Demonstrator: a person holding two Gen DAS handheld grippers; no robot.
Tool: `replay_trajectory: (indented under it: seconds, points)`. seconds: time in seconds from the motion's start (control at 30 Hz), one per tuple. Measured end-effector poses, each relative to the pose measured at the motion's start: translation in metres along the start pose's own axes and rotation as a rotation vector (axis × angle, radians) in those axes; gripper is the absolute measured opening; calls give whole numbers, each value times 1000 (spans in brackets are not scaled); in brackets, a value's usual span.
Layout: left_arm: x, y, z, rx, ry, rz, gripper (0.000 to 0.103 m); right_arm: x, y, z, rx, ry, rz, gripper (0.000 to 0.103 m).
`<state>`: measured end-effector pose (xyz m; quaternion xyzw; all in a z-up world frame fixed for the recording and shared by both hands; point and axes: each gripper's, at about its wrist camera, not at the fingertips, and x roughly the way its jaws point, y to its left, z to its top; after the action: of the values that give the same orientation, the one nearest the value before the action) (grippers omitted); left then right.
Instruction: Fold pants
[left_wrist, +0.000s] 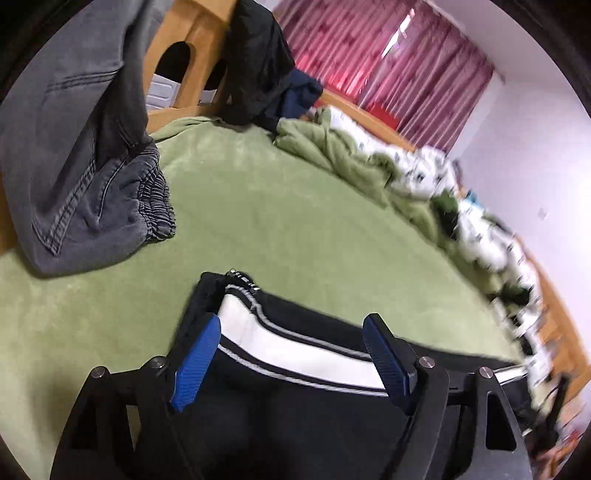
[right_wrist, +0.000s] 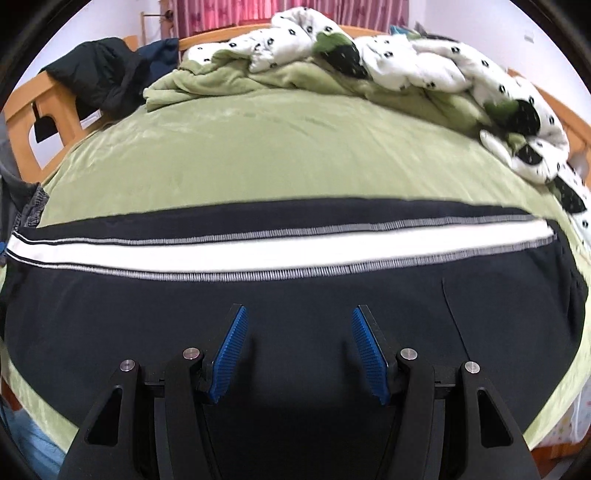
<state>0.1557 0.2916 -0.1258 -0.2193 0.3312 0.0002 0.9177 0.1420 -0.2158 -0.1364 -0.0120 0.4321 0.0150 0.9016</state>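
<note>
Black pants (right_wrist: 147, 302) with a white side stripe (right_wrist: 258, 253) lie flat along the near edge of the green bed (right_wrist: 258, 155). My right gripper (right_wrist: 297, 317) is open above the middle of the pants, holding nothing. My left gripper (left_wrist: 291, 332) is open over one end of the pants (left_wrist: 295, 406), where a zipper (left_wrist: 242, 277) shows at the hem. Its blue pads (left_wrist: 199, 358) stand on either side of the white stripe (left_wrist: 295, 350) and are not closed on it.
Grey jeans (left_wrist: 74, 166) with an elastic waistband hang at the left over the wooden bed frame (left_wrist: 192, 48). A black jacket (left_wrist: 255, 59) drapes on the frame. A rumpled green blanket and white patterned quilt (right_wrist: 406, 62) lie along the far side. Red curtains (left_wrist: 369, 55) hang behind.
</note>
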Motion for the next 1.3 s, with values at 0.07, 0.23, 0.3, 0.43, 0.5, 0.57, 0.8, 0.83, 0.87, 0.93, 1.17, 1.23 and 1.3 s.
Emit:
replay_trajectory:
  seconds: [0.07, 0.23, 0.3, 0.43, 0.5, 0.57, 0.8, 0.83, 0.87, 0.93, 1.17, 1.23, 1.3]
  points:
    - [11, 0, 5, 11, 9, 76, 78, 6, 3, 8, -9, -12, 12, 58]
    - [39, 11, 21, -24, 39, 122, 23, 15, 11, 29, -93, -76, 41, 58]
    - [48, 10, 25, 12, 55, 207, 18, 21, 16, 40, -152, -107, 37, 58]
    - [42, 22, 24, -45, 7, 185, 18, 42, 23, 58, -232, -119, 85, 58]
    - [47, 24, 20, -37, 20, 197, 18, 58, 26, 65, -256, -106, 116, 58]
    - [50, 25, 17, -35, 16, 202, 18, 79, 28, 70, -266, -46, 160, 58]
    - [38, 25, 13, -13, -36, 164, 18, 108, 40, 68, -391, 32, 179, 33]
    - [37, 26, 13, -22, -38, 155, 18, 107, 44, 67, -414, 24, 174, 1]
    - [37, 27, 12, -27, -36, 151, 18, 107, 48, 66, -443, 23, 149, 3]
    - [38, 27, 12, -21, -25, 149, 18, 105, 55, 64, -502, 1, 121, 4]
    - [37, 26, 9, -9, -32, 143, 18, 116, 49, 79, -474, -1, 172, 54]
    - [37, 27, 9, -15, -31, 135, 18, 123, 43, 83, -441, 45, 218, 54]
    - [36, 28, 9, -18, -31, 125, 18, 123, 39, 84, -428, 70, 249, 54]
